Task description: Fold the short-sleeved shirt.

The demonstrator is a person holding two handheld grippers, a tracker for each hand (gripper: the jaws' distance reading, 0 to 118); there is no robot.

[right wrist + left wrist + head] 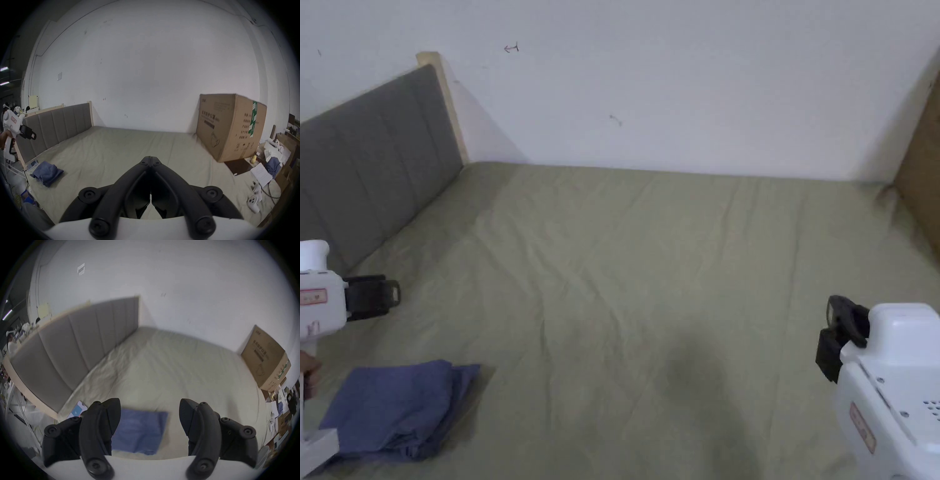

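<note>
Left gripper (150,417) held above bed's left edge, jaws spread, nothing between them. Folded blue shirt (394,409) on green sheet (650,275) below it, blurred in left gripper view, partly behind gripper body. Right gripper (150,158) pinched closed, empty, half cut off in head view. Cardboard box (230,126) far right.

Left gripper (150,417) gaping (empty); right gripper (151,158) closed, empty.

A plain blue folded shirt (394,409) lies on a pale olive-green sheet (650,281), beside a grey panelled headboard (369,169), a white wall (675,81), a brown cardboard box (230,126) and white-bodied, black-jawed grippers.
</note>
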